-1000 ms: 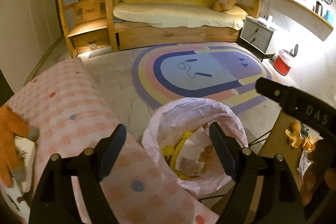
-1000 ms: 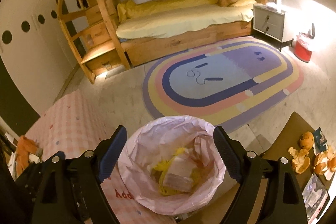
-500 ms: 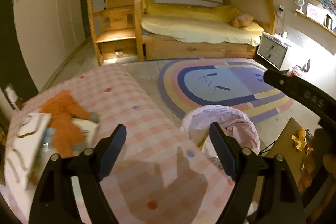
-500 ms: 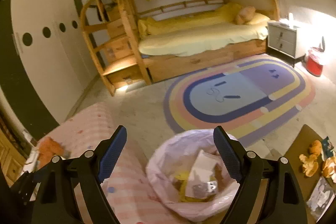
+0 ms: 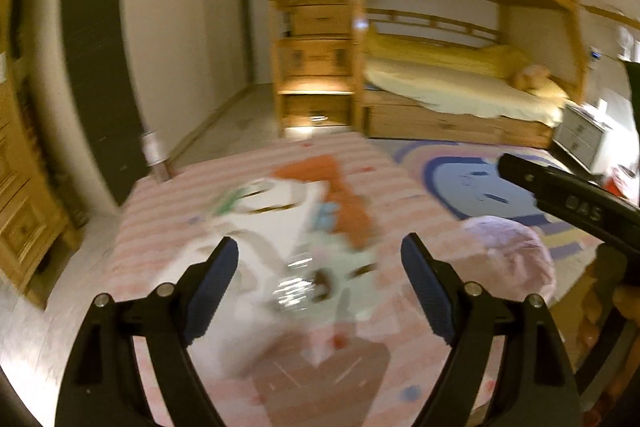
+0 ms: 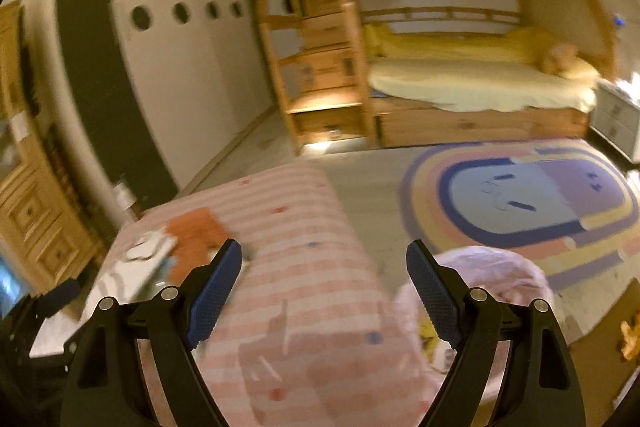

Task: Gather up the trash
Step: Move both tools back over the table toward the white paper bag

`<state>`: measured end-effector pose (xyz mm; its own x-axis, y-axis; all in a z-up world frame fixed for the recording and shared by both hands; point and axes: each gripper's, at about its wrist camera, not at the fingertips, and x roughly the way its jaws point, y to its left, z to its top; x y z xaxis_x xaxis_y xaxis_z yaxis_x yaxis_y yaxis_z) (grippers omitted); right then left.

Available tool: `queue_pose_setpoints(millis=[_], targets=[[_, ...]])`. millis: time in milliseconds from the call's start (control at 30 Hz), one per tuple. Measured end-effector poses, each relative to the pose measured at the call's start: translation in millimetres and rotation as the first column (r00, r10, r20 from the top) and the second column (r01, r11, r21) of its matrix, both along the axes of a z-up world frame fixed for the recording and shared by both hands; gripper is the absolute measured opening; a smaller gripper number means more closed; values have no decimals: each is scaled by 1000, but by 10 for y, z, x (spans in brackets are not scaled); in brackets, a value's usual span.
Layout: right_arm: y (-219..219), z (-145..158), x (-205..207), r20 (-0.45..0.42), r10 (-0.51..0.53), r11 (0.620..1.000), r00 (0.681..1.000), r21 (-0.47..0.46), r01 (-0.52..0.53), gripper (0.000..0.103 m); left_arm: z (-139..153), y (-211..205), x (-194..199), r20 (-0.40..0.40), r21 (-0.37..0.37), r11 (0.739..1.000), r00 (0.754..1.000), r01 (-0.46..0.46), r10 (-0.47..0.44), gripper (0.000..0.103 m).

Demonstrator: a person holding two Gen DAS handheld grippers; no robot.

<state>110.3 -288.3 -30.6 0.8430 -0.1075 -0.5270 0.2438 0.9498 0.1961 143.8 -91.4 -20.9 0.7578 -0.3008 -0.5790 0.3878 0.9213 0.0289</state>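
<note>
My left gripper [image 5: 320, 267] is open and empty above a pink checked surface [image 5: 248, 367]. Just ahead of it lie a crinkled clear wrapper [image 5: 294, 293], white paper items [image 5: 264, 215] and an orange plush toy [image 5: 340, 195], all blurred. The pink-lined trash bag [image 5: 508, 259] stands to the right of the surface. My right gripper [image 6: 324, 271] is open and empty over the same surface [image 6: 304, 307], with the bag [image 6: 492, 279] under its right finger. The bag holds yellow and white trash [image 6: 434, 343]. The right gripper's body [image 5: 568, 203] shows in the left wrist view.
A wooden bunk bed [image 6: 472, 83] with stair drawers [image 6: 320, 67] stands at the back. A rainbow oval rug [image 6: 520, 195] covers the floor. A wooden dresser [image 5: 20, 211] is at the left. A brown side table with orange peel [image 6: 630, 339] is at the right.
Both grippers have swung left and up, away from above the trash bag and over the pink surface. The plush toy and papers have come into view ahead of the left gripper.
</note>
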Motion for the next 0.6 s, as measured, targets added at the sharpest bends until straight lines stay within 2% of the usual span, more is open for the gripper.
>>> queue_pose_setpoints(millis=[167, 300, 467, 600], targets=[[445, -9, 152, -22, 119, 992, 993, -46, -120, 81, -88, 536, 64, -18, 30, 989, 989, -145, 146, 81], [736, -46, 260, -52, 196, 977, 979, -68, -200, 77, -196, 882, 152, -54, 57, 967, 967, -247, 250, 81], [974, -84, 368, -74, 262, 960, 962, -78, -268, 69, -255, 1127, 302, -73, 82, 946, 945, -314, 320, 81], [1133, -125, 445, -88, 304, 949, 949, -58, -309, 68, -289, 1168, 359, -79, 106, 941, 940, -322, 331, 81]])
